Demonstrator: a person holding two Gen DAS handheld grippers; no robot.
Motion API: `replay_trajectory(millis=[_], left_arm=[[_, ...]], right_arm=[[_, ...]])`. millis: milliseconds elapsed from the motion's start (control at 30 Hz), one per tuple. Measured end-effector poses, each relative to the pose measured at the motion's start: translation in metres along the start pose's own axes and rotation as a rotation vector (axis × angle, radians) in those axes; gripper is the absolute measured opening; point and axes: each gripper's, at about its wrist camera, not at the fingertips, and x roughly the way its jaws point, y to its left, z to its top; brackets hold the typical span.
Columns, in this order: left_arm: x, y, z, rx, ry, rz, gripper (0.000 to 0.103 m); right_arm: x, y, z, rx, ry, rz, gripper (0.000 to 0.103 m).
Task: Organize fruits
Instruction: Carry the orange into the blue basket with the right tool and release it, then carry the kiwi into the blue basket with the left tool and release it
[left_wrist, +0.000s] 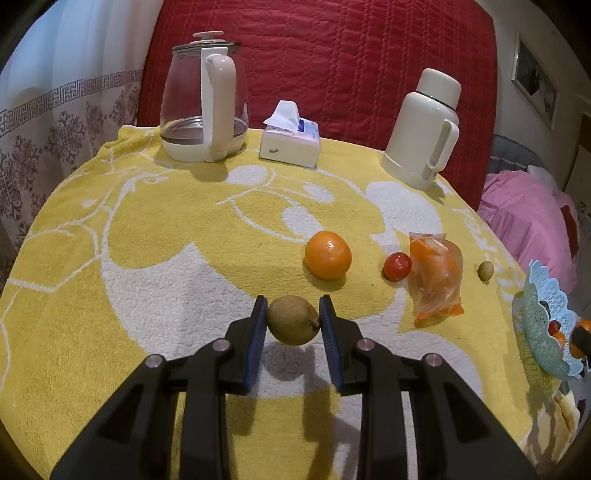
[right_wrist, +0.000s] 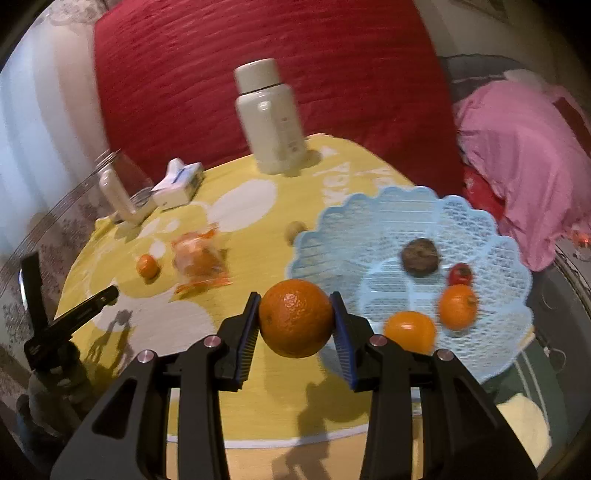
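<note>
Both tools squeeze fruit: my left gripper (left_wrist: 293, 320) holds a brown fruit (left_wrist: 293, 319), my right gripper (right_wrist: 295, 319) an orange (right_wrist: 296, 318), to carry to the blue basket (right_wrist: 491, 236).

The left and middle of the table (left_wrist: 110, 229) are bare yellow cloth, so a claw can move freely there. At the back edge stand a glass kettle (left_wrist: 205, 99), a tissue box (left_wrist: 291, 138) and a white flask (left_wrist: 424, 129), with gaps between them. On the right, an orange (left_wrist: 328, 254), a tomato (left_wrist: 397, 266), a plastic bag (left_wrist: 437, 277) and a small green fruit (left_wrist: 485, 270) lie in a row before the blue basket (right_wrist: 480, 236).
</note>
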Motion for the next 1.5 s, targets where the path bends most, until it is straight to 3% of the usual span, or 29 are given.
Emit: replay_trajectory(millis=[433,767,1100,1500], left_arm=[[-0.001,-0.001,0.001,0.007,-0.006,0.013,0.029],[-0.014,-0.016,0.003,0.038,-0.027,0.007,0.029],[-0.033,-0.061,0.007,0.111,-0.062,-0.042,0.029],[-0.036,-0.146,0.001,0.253,-0.050,-0.141,0.029]], right_arm=[[-0.007,-0.041,-0.006,0.074,-0.007,-0.078,0.039],[-0.013,-0.046,-0.007,0.083,-0.028,-0.054,0.041],[-0.017,-0.053,-0.011,0.079,-0.044,-0.044,0.041],[-0.024,-0.071,-0.011,0.109,-0.071,-0.041,0.041]])
